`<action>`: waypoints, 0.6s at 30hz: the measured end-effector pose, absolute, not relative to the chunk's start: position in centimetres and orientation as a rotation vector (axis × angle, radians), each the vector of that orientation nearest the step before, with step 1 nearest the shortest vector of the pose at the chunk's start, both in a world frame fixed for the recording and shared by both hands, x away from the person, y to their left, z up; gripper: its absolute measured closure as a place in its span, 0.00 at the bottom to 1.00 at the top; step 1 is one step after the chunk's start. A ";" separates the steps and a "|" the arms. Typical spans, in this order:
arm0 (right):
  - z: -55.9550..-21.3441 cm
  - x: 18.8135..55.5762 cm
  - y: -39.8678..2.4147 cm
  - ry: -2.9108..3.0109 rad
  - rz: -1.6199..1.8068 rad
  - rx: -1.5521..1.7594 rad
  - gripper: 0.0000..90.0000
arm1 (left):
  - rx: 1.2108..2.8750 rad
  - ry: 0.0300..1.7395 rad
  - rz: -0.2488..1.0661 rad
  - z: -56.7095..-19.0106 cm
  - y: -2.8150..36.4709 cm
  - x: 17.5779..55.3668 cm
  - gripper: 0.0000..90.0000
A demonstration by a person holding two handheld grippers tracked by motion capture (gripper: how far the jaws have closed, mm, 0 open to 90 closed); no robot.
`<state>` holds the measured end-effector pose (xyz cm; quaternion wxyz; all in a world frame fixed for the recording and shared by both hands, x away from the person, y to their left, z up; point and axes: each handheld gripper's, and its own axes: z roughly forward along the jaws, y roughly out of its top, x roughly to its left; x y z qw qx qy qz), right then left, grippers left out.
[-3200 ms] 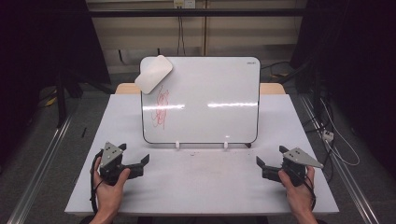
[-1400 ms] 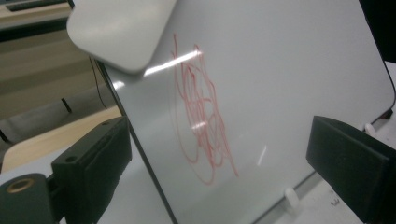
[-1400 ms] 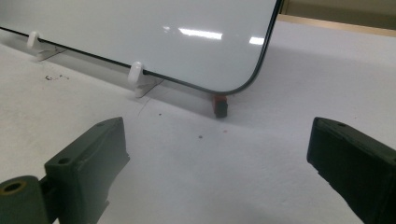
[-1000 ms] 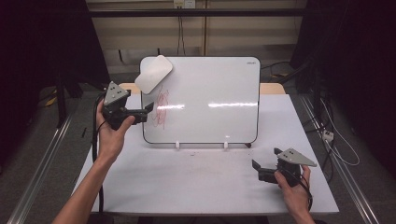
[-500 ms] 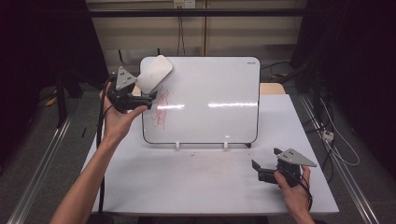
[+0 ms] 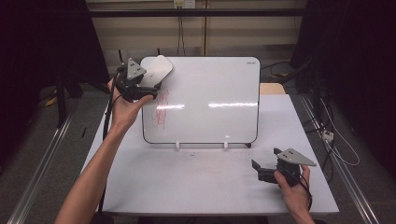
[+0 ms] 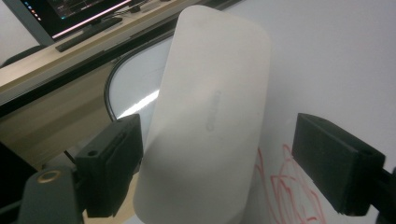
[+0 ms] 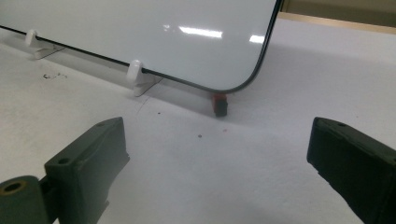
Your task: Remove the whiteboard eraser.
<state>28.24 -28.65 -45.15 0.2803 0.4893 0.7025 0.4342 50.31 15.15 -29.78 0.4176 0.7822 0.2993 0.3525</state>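
Left gripper (image 6: 148,89) at the whiteboard eraser (image 6: 155,71), on the top-left corner of the whiteboard (image 6: 205,100).
Jaws have just been closing w/ eraser between them; one jaw at its edge, other apart, so no clamp yet. Eraser prob. light, stiff smooth shell, likely slick & magnet-held: grip across narrow sides, mid-length, above the red scribble (image 6: 161,108). Right gripper (image 6: 258,169) jaws wide apart, empty, low right of whiteboard.

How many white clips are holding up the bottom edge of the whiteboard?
2. One white clip sits under the whiteboard toward its left, the other clip toward its right, both resting on the table. A dark foot by the right corner may be another support.
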 end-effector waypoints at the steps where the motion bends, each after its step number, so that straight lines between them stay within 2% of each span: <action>1: -45.1 28.2 -28.6 1.884 1.163 1.313 0.05 | 1.978 0.746 0.876 -29.8 15.1 50.5 0.19; 18: -45.1 28.0 -28.6 1.884 1.155 1.311 0.05 | 2.028 0.744 0.954 -30.0 13.3 52.3 0.29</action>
